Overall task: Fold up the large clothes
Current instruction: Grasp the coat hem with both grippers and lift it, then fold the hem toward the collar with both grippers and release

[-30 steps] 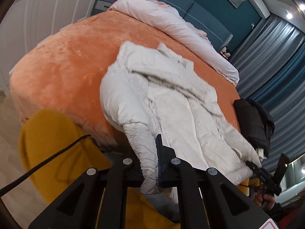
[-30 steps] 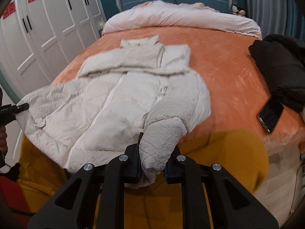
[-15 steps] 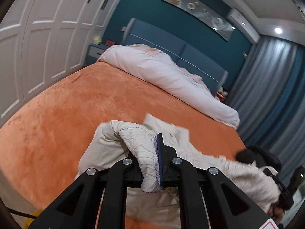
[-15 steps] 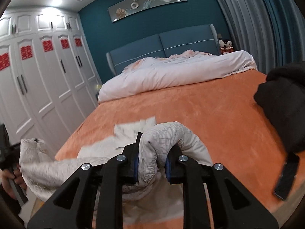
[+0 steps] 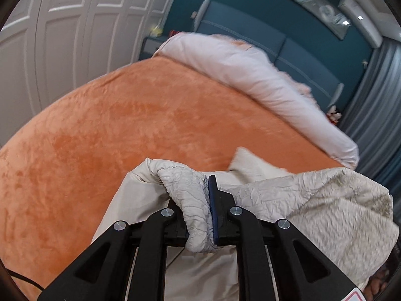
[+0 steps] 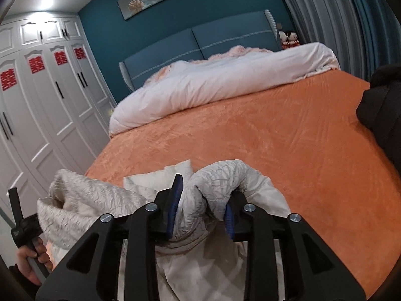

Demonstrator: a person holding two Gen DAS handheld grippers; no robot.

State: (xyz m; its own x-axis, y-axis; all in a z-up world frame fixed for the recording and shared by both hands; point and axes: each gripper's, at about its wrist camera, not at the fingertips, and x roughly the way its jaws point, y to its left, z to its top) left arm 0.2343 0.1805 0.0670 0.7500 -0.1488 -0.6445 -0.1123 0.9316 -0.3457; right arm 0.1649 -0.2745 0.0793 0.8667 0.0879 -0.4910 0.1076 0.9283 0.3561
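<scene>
Only rt view shows black garment [image 6: 383, 115] (both tongs pinch cream jacket [image 6: 220, 183]).

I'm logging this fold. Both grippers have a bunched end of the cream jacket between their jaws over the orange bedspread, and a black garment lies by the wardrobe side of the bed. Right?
Not quite. The black garment lies on the curtain side of the bed, opposite the wardrobe, as the right wrist view shows. The rest holds: the left gripper and right gripper each have a bunched end of the cream jacket between their jaws over the orange bedspread.
</scene>
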